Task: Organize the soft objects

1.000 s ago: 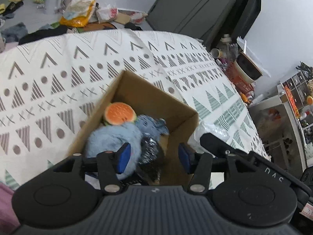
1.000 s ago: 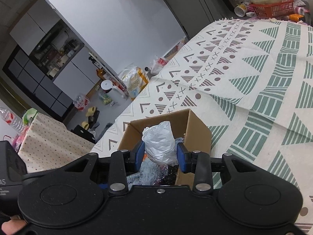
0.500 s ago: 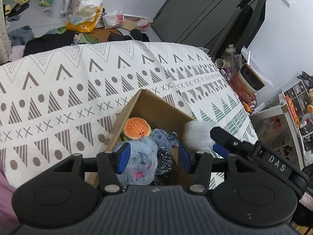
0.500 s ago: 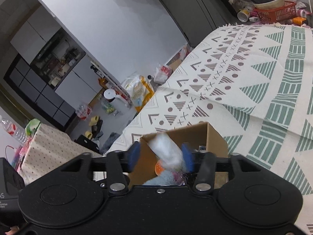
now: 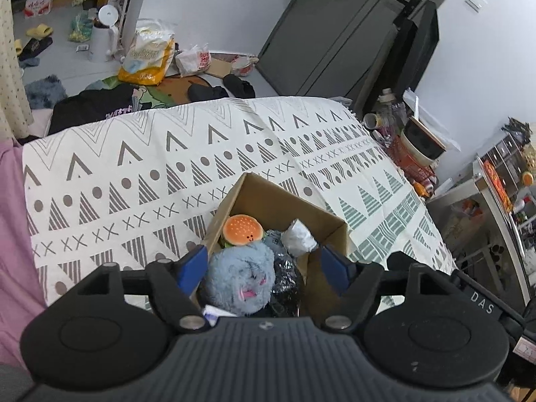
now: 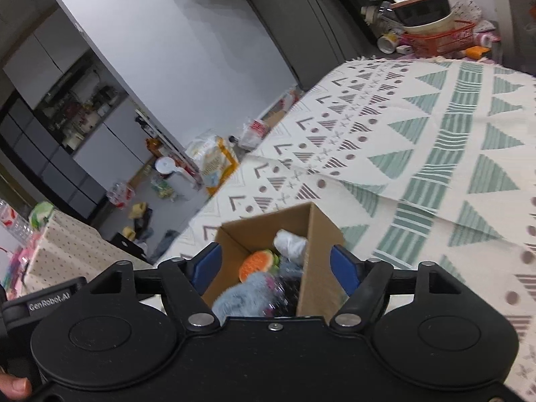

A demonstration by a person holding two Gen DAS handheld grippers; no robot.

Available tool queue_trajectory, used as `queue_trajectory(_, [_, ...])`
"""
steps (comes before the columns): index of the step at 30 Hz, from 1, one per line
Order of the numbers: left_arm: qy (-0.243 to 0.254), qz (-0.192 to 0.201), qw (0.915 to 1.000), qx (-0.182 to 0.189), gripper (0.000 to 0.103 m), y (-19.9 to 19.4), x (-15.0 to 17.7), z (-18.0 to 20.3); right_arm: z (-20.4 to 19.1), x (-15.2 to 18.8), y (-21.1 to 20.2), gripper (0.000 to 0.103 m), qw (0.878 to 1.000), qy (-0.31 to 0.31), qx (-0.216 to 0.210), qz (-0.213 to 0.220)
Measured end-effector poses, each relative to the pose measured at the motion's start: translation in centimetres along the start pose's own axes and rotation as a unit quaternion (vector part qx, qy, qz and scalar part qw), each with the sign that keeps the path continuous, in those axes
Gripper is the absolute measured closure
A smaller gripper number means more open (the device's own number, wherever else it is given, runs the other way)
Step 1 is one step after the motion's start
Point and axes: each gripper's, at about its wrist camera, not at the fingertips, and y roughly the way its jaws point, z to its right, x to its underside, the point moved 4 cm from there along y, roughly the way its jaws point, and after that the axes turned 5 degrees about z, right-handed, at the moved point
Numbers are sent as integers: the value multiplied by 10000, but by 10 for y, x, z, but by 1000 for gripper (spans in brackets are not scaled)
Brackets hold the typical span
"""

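White plastic bag (image 5: 299,237) now lies in the cardboard box (image 5: 330,222) — my right gripper (image 6: 274,266) has released it, jaws wide; left gripper (image 5: 263,269) open, empty too.

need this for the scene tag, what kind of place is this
Probably a lived-in home: a patterned cloth under the cardboard box, dark kitchen cabinets, and slippers and bags on the floor.

An open brown cardboard box (image 5: 268,197) is sitting on the patterned cream cloth (image 5: 134,174), holding an orange burger plush (image 5: 243,229), a fluffy blue plush (image 5: 239,276) and what may be a crumpled white plastic bag (image 5: 298,238). The left gripper (image 5: 264,268) is hovering above, jaws spread wide.
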Motion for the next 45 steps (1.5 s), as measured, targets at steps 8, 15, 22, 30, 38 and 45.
queue_trajectory(8, [260,-8,9997,28,23,-24,6,14,-8,3,-46,20,9984,-107,548,-63])
queue_trajectory(15, [455,80,9989,115,22,-53,10,25,-12,7,-80,10,9958,1,911,-65])
queue_trajectory(22, [781,100,9968,-110,18,-76,17,29,-32,7,-111,3,9955,-116,930,136])
queue_trajectory(30, [1190,274,9923,-197,17,-107,25,42,-39,12,-148,0,9932,-164,1100,357])
queue_trajectory(38, [1515,332,9877,-182,17,-130,37,53,-36,22,-175,0,9913,-148,1201,523])
queue_trajectory(45, [1710,350,9844,-203,17,-145,49,57,-29,42,-188,0,9899,-237,1286,540])
